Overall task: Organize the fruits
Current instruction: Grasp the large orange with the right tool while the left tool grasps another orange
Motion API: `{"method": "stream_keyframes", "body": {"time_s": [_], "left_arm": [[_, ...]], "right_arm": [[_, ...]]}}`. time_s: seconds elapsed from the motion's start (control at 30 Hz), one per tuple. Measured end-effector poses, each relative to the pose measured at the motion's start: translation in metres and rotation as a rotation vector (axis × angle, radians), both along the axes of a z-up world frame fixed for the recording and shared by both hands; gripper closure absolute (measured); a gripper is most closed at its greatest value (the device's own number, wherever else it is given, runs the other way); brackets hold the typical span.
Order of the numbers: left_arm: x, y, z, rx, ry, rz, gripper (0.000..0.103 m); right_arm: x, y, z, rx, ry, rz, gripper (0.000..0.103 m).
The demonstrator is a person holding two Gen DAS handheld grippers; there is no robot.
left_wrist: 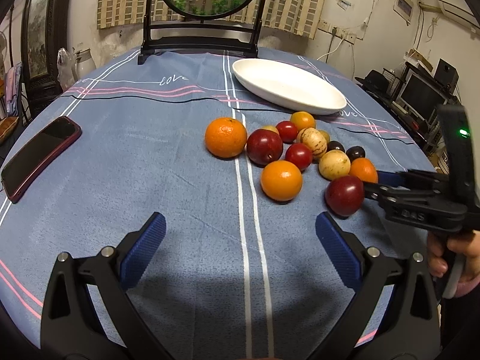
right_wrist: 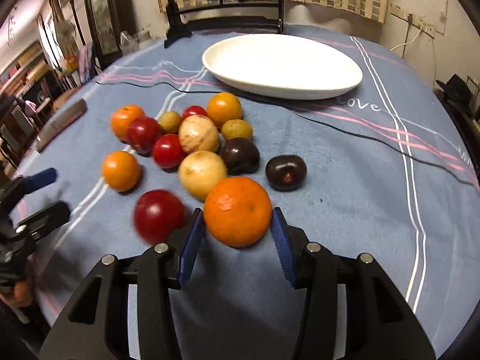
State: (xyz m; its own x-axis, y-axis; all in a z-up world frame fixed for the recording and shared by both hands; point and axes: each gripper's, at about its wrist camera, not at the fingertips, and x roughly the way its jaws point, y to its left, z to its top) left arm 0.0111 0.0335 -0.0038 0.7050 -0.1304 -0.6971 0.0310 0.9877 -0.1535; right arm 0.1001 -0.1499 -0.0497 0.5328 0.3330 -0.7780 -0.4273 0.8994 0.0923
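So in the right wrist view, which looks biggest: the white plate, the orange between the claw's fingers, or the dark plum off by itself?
1. White plate
2. Orange, though nearness to the camera enlarges it
3. Dark plum

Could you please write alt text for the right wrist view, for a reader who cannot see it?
The right gripper has its blue fingers on either side of an orange at the near edge of a fruit pile on a blue tablecloth. An empty white oval plate sits beyond the pile.
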Motion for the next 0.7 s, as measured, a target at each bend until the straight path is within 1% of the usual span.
{"method": "stream_keyframes", "body": {"time_s": [0.03,0.07,0.13,0.23,0.3,0.37,0.4,0.43,0.47,0.6,0.7], "left_arm": [[0.000,0.000,0.000,-0.009,-0.001,-0.013,0.002],[0.002,0.000,0.001,-0.020,-0.001,-0.032,0.002],[0.006,-0.002,0.002,-0.026,-0.001,-0.061,0.002],[0.018,-0.007,0.005,-0.003,-0.011,-0.081,0.002],[0.029,-0.014,0.005,0.008,-0.010,-0.099,0.005],[0.042,-0.023,0.001,0.005,0.022,-0.134,0.022],[0.048,-0.028,-0.001,-0.009,0.044,-0.154,0.026],[0.051,-0.031,-0.003,-0.012,0.056,-0.162,0.031],[0.055,-0.034,-0.006,-0.005,0.071,-0.166,0.036],[0.060,-0.036,-0.010,0.007,0.096,-0.154,0.037],[0.065,-0.035,-0.014,0.005,0.119,-0.137,0.042]], "right_arm": [[0.003,-0.001,-0.001,0.006,0.009,-0.006,0.058],[0.006,-0.005,0.000,0.035,0.016,-0.008,0.060],[0.009,-0.016,0.000,0.111,0.039,-0.006,0.061],[0.012,-0.040,0.001,0.257,0.060,-0.042,0.061],[0.012,-0.053,-0.001,0.310,0.078,-0.076,0.061],[0.011,-0.055,-0.002,0.316,0.084,-0.082,0.061],[0.009,-0.054,-0.001,0.313,0.081,-0.070,0.061],[0.006,-0.052,0.000,0.304,0.075,-0.058,0.061],[0.004,-0.049,0.002,0.292,0.065,-0.046,0.061],[-0.003,-0.045,0.006,0.274,0.035,-0.029,0.061],[-0.001,-0.042,0.006,0.265,0.033,-0.023,0.060]]}}
